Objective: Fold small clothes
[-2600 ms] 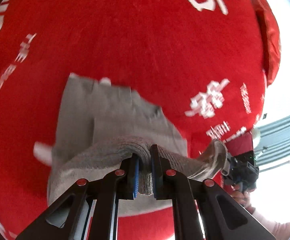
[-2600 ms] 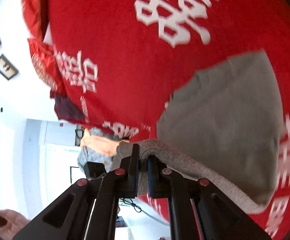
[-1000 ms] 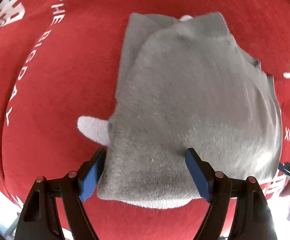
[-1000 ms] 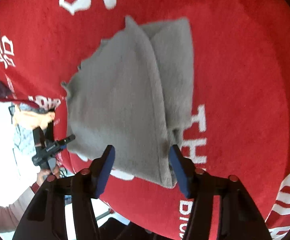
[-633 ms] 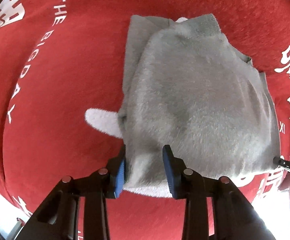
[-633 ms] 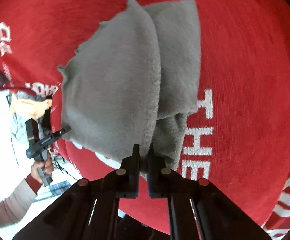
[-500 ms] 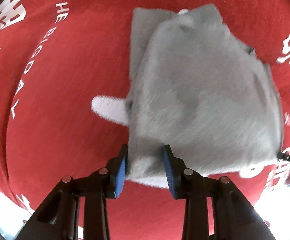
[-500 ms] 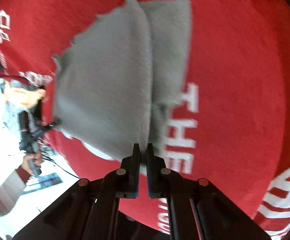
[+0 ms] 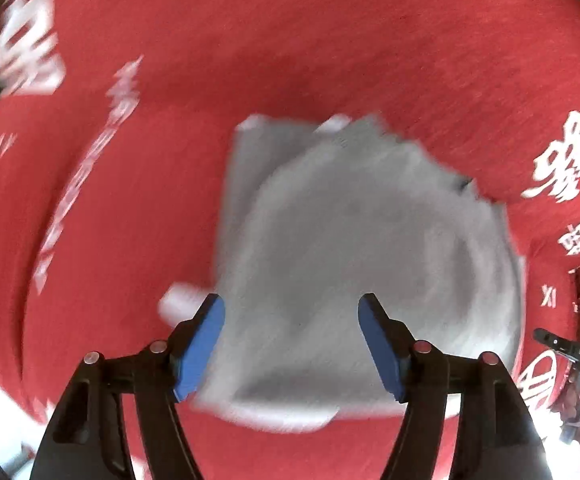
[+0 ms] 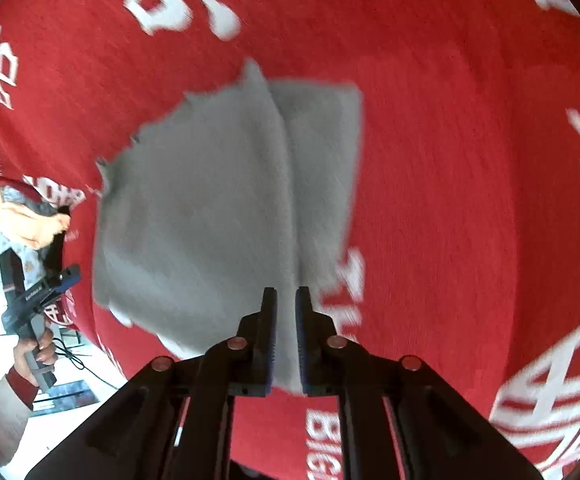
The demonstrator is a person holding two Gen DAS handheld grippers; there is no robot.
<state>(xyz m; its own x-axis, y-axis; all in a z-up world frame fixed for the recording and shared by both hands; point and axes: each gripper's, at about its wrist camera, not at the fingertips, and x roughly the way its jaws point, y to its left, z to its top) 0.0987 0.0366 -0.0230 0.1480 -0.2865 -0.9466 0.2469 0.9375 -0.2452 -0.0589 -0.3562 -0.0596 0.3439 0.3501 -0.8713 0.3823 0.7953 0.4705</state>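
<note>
Half a second ago the left gripper [image 9: 291,340] had its blue pads pinched on the near edge of the grey garment [image 9: 354,256]; its jaws now stand wide apart, released, with the garment's near edge lying loose between them. The right gripper [image 10: 285,336] stays clamped, its two fingers nearly together on a fold of the grey garment [image 10: 217,208] at the near edge, beside the long crease.

Folded into a rough square of several layers, the garment lies flat on the red blanket [image 9: 330,48], which carries white printed characters and letters. In the left wrist view a narrower under-layer sticks out past the garment's left side, and a small white tab [image 9: 181,304], perhaps a label, though blur makes this uncertain, pokes out from the garment's near-left corner, just beside the left gripper's left pad [image 9: 199,350].

In the right wrist view the crease runs from the garment's far edge down to the clamped fingers, splitting the garment into a broad left panel and a narrow right strip. White block letters [image 10: 348,284] on the red blanket [image 10: 450,160] show just right of the garment's near-right corner. Left of the garment, off the blanket's edge, the left gripper [image 10: 37,296] appears in the person's left hand [image 10: 35,350].
</note>
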